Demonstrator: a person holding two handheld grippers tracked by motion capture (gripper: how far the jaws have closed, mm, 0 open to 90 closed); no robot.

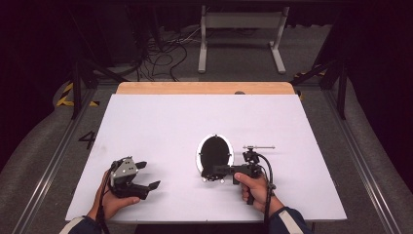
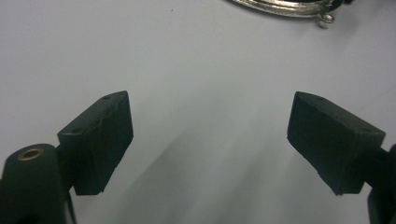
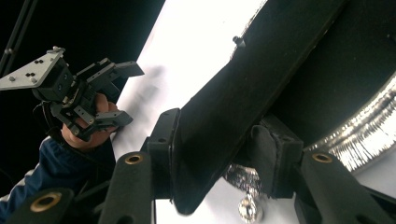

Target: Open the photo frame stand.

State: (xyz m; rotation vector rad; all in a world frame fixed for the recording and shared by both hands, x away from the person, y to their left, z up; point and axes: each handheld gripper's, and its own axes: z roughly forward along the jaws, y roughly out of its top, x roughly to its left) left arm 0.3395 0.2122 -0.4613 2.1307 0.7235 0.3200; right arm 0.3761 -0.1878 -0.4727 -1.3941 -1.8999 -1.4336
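An oval picture frame [image 1: 215,152] with a silver rim lies on the white table [image 1: 160,122], its black back facing up. My right gripper [image 1: 217,172] reaches its near end from the right. In the right gripper view, my right gripper [image 3: 217,154] has a pad on each side of the frame's black stand flap [image 3: 243,93]. The silver rim [image 3: 369,126] curves off behind it. My left gripper [image 1: 148,175] is held above the table's near left, jaws wide apart. In the left gripper view, my left gripper [image 2: 210,144] has nothing between its pads, and the frame's rim [image 2: 285,7] lies farther off.
A wooden strip [image 1: 204,88] borders the table's far edge. Beyond it are a white stand [image 1: 242,34] and loose cables [image 1: 163,56] on the floor. Metal rails [image 1: 363,165] run along both sides of the table. The right gripper view shows the left gripper [image 3: 112,93] in a hand.
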